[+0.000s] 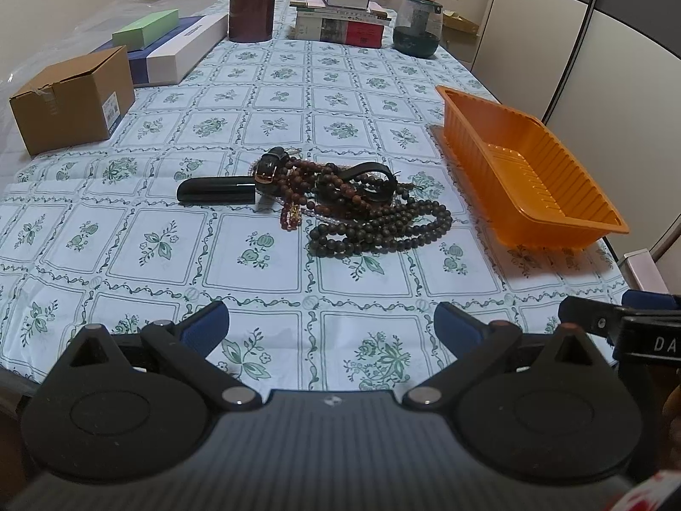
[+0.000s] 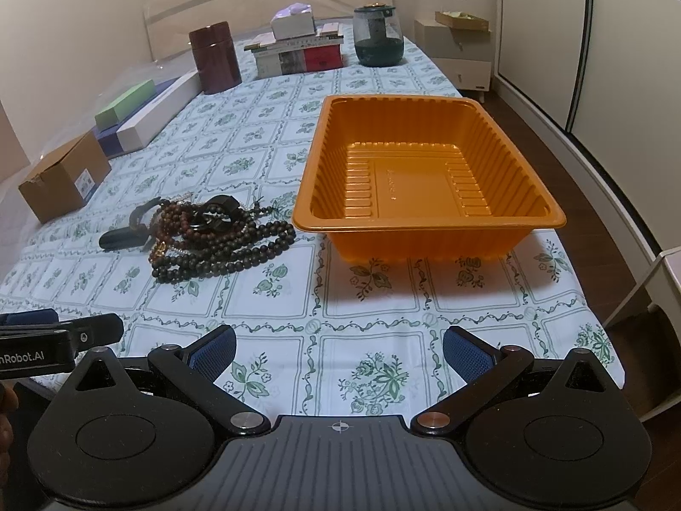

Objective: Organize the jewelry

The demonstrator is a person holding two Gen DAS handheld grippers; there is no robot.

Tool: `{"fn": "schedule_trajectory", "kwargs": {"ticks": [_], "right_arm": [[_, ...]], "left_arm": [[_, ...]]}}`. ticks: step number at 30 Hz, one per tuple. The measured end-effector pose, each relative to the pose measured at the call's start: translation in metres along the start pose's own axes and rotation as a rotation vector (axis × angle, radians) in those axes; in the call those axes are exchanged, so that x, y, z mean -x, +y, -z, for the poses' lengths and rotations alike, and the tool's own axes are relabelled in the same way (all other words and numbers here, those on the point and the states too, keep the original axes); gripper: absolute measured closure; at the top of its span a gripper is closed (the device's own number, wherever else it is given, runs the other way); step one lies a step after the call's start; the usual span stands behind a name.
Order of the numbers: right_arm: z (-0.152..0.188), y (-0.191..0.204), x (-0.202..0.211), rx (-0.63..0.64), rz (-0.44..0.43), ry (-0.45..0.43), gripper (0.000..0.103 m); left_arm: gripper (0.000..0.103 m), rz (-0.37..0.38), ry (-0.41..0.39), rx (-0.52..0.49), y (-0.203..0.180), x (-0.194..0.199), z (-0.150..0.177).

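A pile of jewelry lies mid-table: dark bead strands (image 1: 383, 225), reddish-brown beads (image 1: 306, 174), a black watch strap with a gold buckle (image 1: 268, 166), a black bangle (image 1: 370, 179) and a black cylindrical case (image 1: 217, 190). The pile also shows in the right wrist view (image 2: 213, 234). An empty orange plastic tray (image 1: 527, 166) (image 2: 425, 170) stands to its right. My left gripper (image 1: 332, 328) is open and empty, near the table's front edge, short of the pile. My right gripper (image 2: 340, 353) is open and empty, in front of the tray.
A cardboard box (image 1: 72, 102) and flat white, blue and green boxes (image 1: 170, 42) lie at the left. A brown canister (image 1: 252, 4), stacked books (image 1: 340, 21) and a dark glass jar (image 1: 417, 25) stand at the back. The table edge drops to the floor on the right (image 2: 596, 221).
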State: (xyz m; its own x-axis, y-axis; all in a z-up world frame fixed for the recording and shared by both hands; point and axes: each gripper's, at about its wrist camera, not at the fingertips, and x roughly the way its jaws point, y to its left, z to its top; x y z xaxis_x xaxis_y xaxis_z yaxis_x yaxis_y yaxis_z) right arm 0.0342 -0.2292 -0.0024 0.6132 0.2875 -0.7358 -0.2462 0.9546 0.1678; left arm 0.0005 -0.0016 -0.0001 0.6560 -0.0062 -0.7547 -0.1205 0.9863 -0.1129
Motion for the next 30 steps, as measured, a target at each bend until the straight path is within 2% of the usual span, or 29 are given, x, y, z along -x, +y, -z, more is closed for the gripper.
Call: {"fn": "schedule_trajectory", "kwargs": {"ticks": [30], "right_arm": [[-0.0025, 0.0005, -0.0001, -0.003, 0.0, -0.002, 0.0]], "left_arm": [[0.001, 0.017, 0.004, -0.005, -0.0008, -0.0018, 0.0002]]}}
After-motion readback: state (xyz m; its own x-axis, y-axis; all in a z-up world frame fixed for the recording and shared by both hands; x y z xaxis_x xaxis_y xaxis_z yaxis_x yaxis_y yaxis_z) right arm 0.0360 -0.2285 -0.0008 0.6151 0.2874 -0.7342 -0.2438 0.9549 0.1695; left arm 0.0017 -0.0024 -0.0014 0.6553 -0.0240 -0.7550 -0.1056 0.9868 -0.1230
